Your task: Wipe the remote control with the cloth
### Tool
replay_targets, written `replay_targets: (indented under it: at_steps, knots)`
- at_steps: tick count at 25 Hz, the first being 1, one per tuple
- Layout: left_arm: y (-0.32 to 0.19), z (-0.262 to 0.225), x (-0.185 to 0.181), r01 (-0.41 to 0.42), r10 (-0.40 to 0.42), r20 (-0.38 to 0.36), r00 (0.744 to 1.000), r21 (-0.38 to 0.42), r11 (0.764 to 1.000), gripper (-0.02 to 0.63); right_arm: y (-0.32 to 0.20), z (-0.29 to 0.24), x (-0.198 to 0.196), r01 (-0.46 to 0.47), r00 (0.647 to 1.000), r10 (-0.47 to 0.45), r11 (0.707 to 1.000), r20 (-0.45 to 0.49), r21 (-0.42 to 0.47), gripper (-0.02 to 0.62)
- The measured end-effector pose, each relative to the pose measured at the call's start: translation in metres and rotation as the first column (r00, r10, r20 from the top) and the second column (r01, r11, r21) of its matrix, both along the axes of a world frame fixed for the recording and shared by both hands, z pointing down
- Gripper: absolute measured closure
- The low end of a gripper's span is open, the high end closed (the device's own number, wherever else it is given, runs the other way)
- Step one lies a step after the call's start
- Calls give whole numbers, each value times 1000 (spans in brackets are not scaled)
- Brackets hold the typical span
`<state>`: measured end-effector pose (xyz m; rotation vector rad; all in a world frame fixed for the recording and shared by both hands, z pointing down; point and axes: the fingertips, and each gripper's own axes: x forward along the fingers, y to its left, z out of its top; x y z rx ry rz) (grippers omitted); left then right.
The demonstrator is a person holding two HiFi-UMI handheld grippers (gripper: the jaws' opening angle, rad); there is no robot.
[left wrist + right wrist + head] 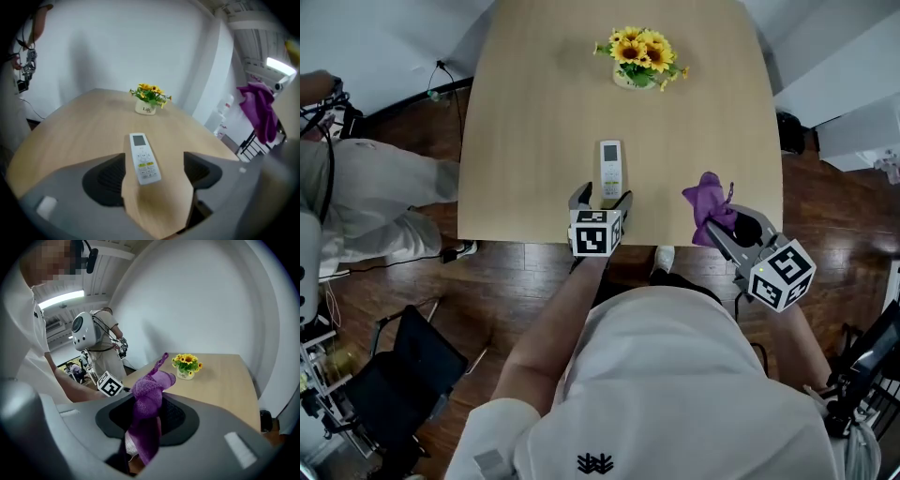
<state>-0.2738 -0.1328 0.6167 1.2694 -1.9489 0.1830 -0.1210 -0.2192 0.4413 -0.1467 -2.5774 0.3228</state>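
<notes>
Left tongs [601,200] held wide astride near end of remote [610,167], likely for steadying | cloth [149,394] clamped in right tongs [145,413] for wiping

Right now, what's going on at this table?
A person holds a claw in each hand. The left claw is open, its jaws standing either side of the near end of the remote, which lies flat on the table; they aren't gripping it. The right claw is shut on a purple cloth, held off to the right of the remote. The cloth is not yet on the remote.
</notes>
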Motion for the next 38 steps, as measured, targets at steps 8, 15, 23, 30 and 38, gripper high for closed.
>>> replay_targets:
  at_steps: [8,15,23,30,38]
  knots:
    - [-16,58,-35,202,-184,140,973,-126,971,212,-44,8,31,9,998,-8,1000,-56,15,468]
    - [-17,77,-41,274,-246,166,955,-180,945,219,-61,13,44,17,996,-15,1000,-84,17,468]
    - [-26,76,-35,189,-158,210,965,-138,972,327,-63,24,45,18,994,-16,1000,-103,19,468]
    - [-32,53,-18,46,-29,211,977,-74,996,330,-58,25,41,23,995,-22,1000,-97,18,468]
    - [-46,-32,11,-161,144,267,953,44,986,331,-52,5,15,11,1000,-11,1000,-12,21,468]
